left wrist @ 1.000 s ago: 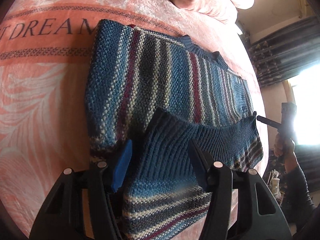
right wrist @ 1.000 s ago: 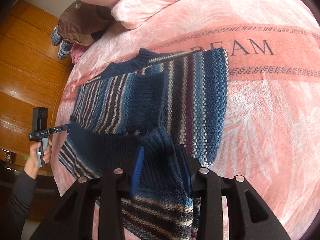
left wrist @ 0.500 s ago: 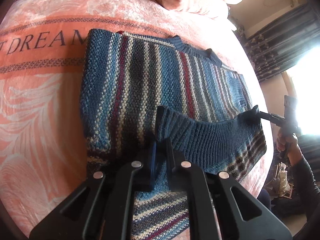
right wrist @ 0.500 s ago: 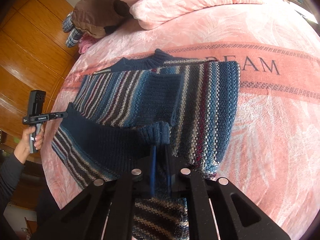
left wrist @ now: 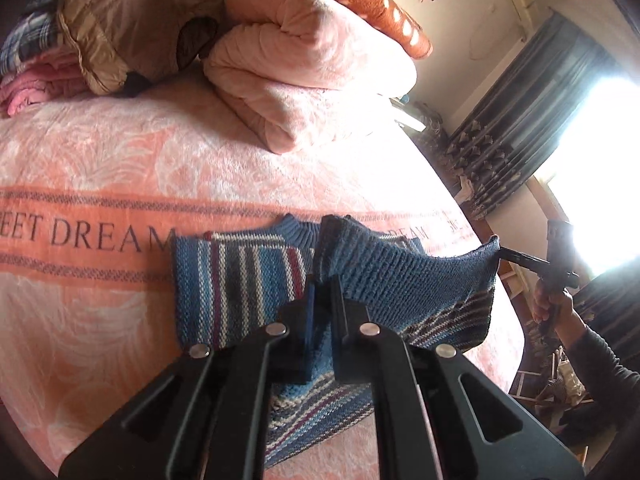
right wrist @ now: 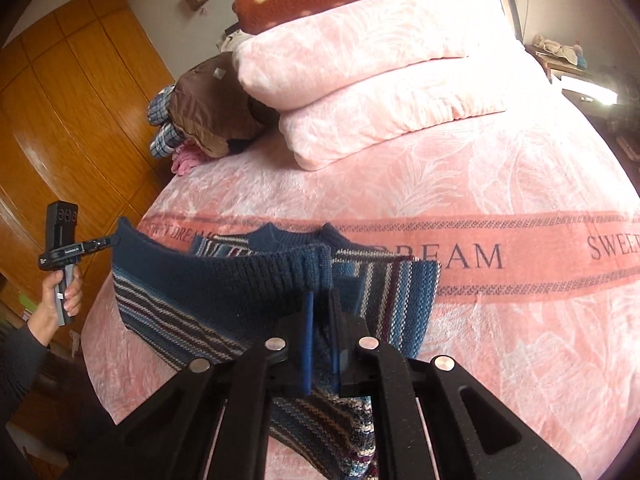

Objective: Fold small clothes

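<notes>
The striped blue sweater (left wrist: 236, 280) lies on the pink bed (left wrist: 100, 168), across the orange band printed with "SWEET DREAM", its collar toward the far pillows. Its ribbed hem (left wrist: 400, 272) is lifted clear of the blanket and stretched between the two tools. The left gripper (left wrist: 322, 300) has its fingers pinched tight on one corner of that hem, with the knit bunched up between the blue pads. The right gripper (right wrist: 322, 312) is likewise clamped on the opposite corner of the hem, the ribbed edge rising just above its tips. In the left wrist view the far corner of the hem runs out to the right, where the other tool's tip meets it and a hand (left wrist: 548, 300) in a dark sleeve holds the handle against the bright window (left wrist: 600, 168). In the right wrist view the same edge runs left to the other tool, gripped by a hand (right wrist: 60, 292) in front of the wooden wardrobe (right wrist: 60, 112). The sweater's lower body appears doubled up over its chest, though the fold line is hidden behind the fingers. Stacked pink pillows (right wrist: 360, 80) and a brown bundle (right wrist: 208, 116) sit at the far end of the bed.
</notes>
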A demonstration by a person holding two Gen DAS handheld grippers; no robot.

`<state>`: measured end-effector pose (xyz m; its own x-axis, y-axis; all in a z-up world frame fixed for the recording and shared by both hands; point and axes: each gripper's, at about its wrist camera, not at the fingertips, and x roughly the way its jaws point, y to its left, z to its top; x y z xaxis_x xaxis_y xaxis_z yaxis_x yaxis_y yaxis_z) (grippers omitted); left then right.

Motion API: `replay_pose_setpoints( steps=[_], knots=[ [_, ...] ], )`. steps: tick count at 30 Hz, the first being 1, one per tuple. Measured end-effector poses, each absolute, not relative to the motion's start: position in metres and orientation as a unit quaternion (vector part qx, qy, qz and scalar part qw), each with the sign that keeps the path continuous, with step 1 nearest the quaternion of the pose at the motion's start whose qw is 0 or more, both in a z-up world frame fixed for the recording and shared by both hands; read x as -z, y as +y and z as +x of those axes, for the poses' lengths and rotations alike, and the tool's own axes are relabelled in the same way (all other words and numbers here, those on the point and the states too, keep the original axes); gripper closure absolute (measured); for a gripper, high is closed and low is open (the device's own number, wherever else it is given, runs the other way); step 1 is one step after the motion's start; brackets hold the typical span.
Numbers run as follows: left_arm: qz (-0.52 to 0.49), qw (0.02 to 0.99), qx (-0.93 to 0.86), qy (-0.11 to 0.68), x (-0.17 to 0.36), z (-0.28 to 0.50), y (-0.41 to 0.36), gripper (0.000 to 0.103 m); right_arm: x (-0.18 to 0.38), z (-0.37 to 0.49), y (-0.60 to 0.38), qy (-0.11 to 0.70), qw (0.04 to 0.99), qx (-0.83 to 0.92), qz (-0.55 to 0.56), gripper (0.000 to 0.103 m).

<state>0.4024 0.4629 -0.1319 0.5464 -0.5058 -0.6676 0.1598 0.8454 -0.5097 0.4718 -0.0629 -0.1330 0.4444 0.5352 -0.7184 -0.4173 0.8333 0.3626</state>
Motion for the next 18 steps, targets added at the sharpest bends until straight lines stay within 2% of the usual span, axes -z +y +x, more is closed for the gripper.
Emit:
replay_pose_setpoints(
  steps=[10,11,18],
  knots=[
    [-0.184,0.858,0.163,0.451,0.131,0.478,0.469,0.099,0.128,0.539,-0.054,0.445,0.854,-0.258,0.077,0.098],
    [-0.179,0.857,0.157,0.458,0.135,0.486,0.469,0.099,0.13,0.546,-0.052,0.448,0.854,-0.254,0.076,0.103],
    [-0.173,0.835,0.123,0.508,0.193,0.532,0.465,0.099,0.18,0.598,-0.046,0.499,0.833,-0.22,0.09,0.103]
  ],
)
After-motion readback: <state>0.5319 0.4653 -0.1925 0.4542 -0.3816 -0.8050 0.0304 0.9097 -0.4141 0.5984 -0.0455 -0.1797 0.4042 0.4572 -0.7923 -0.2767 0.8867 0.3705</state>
